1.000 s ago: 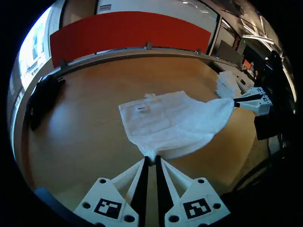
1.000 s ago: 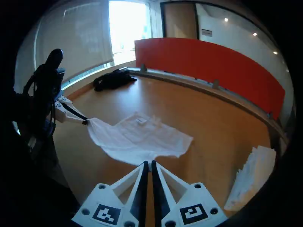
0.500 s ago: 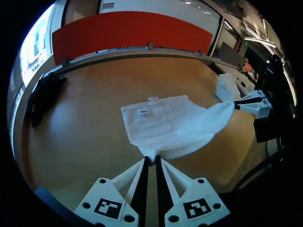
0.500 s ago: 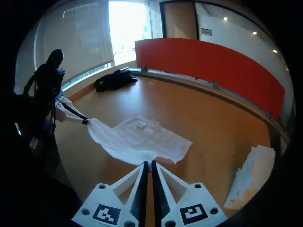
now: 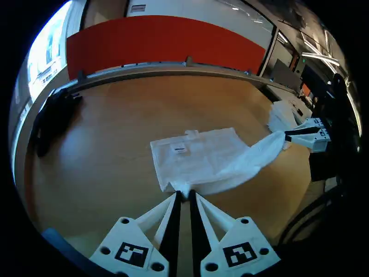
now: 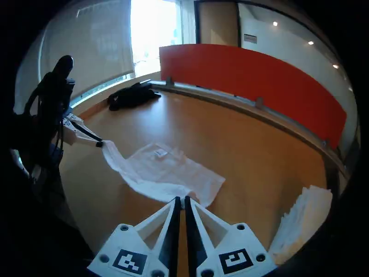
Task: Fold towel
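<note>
The thin, limp towel (image 5: 203, 154) lies half on the table (image 5: 106, 138) and sags between its near corners, a sensible hold, one pinched by each of the left gripper (image 5: 184, 193) and right gripper (image 6: 181, 199).

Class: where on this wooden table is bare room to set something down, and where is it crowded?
Free: wooden table between the white towel and the red partition; also between towel and black bundle. Crowded: the near edge, where left gripper and right gripper pinch towel corners, and by the stacked white cloths.
</note>
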Tool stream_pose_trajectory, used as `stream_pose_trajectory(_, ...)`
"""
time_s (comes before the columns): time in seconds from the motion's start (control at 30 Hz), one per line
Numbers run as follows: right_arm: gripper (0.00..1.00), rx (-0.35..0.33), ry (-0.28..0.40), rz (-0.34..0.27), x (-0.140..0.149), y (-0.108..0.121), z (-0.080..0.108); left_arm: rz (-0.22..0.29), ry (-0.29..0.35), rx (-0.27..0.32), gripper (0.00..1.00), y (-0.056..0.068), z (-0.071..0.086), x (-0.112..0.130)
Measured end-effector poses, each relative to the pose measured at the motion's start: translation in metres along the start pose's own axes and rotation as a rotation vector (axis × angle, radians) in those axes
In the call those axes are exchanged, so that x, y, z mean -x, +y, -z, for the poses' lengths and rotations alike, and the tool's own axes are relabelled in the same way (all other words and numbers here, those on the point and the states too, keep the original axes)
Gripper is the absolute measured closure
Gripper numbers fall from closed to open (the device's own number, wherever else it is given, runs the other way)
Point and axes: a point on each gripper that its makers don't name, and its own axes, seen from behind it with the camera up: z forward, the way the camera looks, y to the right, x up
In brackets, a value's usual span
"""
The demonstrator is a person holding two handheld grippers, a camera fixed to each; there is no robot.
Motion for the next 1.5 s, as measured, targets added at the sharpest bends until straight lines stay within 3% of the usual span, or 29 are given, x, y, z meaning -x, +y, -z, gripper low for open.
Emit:
stream_pose_trajectory(0.27,0.93,0.021,-0.018,-0.004,-0.005,0.022,-0.028,0.017,0.007,-0.012,0.87,-0.013,-0.030,-0.020)
stream_pose_trajectory(0.47,0.93,0.021,-0.043,-0.032,-0.001,0.032,-0.051,-0.001,-0.007,-0.024,0.86,-0.027,-0.056,-0.030)
stream_pose_trajectory(0.77,0.93,0.023,-0.087,-0.063,0.014,0.044,-0.077,-0.007,-0.049,-0.023,0.87,-0.035,-0.087,-0.023)
stream_pose_trajectory(1.13,0.93,0.034,-0.119,-0.073,0.024,0.060,-0.107,0.020,-0.066,-0.050,0.86,-0.049,-0.123,-0.020)
stream_pose_trajectory(1.5,0.91,0.061,-0.114,-0.087,0.018,0.072,-0.131,0.022,-0.074,-0.104,0.77,-0.069,-0.148,-0.026)
